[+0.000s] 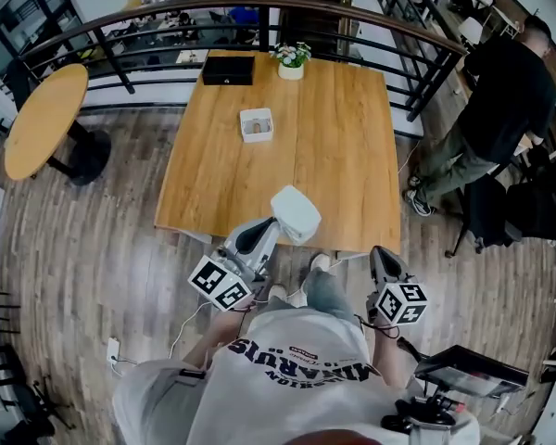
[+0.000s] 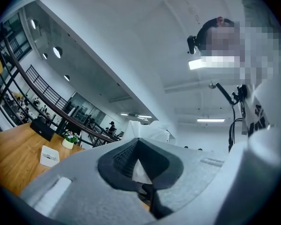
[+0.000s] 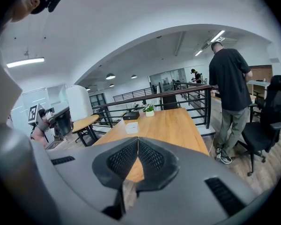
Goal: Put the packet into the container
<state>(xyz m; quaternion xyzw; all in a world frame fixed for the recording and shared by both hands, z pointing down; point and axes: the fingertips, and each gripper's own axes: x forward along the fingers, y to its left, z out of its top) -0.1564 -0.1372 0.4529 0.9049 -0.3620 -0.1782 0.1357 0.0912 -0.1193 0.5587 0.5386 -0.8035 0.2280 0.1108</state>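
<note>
My left gripper (image 1: 276, 222) is shut on the edge of a white packet (image 1: 296, 213), held in the air just over the near edge of the wooden table (image 1: 334, 146). The left gripper view shows the packet (image 2: 147, 131) sticking up past the closed jaws, and it also appears at the left of the right gripper view (image 3: 78, 102). The white container (image 1: 256, 124) sits open on the table's middle left, well ahead of both grippers (image 2: 49, 155) (image 3: 131, 127). My right gripper (image 1: 378, 251) hangs off the near right corner of the table, shut with nothing in it (image 3: 138, 138).
A black box (image 1: 228, 68) and a small flower pot (image 1: 291, 61) stand at the table's far edge, in front of a curved railing (image 1: 259, 7). A round side table (image 1: 44, 119) is at the left. A person in black (image 1: 500, 109) stands right of the table, near an office chair (image 1: 491, 213).
</note>
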